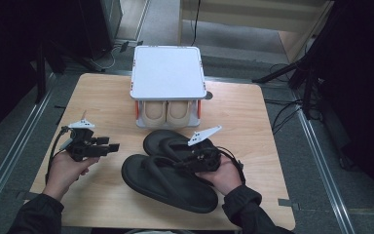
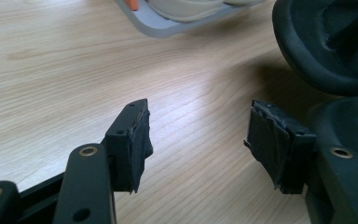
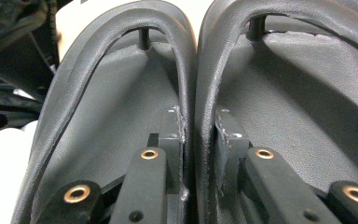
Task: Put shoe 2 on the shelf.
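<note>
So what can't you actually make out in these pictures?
- High view: the right tongs tips, buried among the straps of the black sandals.
- High view: the beige shoes, mostly covered by the white rack top.
- Left tongs view: the rack, cut off by the top edge.
- Right tongs view: the sandal soles, cropped by the frame.

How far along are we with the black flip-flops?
Done: a beige pair already sits in the white rack. In hand: the right tongs pinch the adjoining straps of both black flip-flops together. The left tongs are open over bare table. Left: stowing the black pair.
</note>
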{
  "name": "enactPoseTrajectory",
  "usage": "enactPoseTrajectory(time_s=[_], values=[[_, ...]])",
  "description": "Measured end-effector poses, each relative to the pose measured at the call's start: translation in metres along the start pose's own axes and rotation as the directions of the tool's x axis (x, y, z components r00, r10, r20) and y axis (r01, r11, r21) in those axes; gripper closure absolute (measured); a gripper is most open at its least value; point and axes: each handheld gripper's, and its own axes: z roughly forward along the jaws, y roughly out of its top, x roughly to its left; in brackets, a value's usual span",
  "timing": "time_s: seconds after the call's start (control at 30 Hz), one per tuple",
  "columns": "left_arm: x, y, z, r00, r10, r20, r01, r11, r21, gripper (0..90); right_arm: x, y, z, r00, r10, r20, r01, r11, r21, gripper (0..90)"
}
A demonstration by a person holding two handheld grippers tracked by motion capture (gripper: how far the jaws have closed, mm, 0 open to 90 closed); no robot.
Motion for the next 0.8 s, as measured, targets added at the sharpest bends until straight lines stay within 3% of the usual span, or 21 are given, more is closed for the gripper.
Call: enactPoseTrajectory(time_s=[0.33,0.8], values=[[0.004,-0.004,-0.005,0.9998,-0.012,-0.016,0.012,0.9999,-0.011,39.7,-0.007,0.029,-0.001,0.9968,-0.04,-0.07,0.039,0.999,-0.003,76.8],[0.007,-0.014,-0.015,0.9987,-0.037,-0.036,0.037,0.9992,-0.018,39.7,-0.009,0.07,-0.015,0.9904,-0.091,-0.104,0.092,0.996,0.001,76.7]])
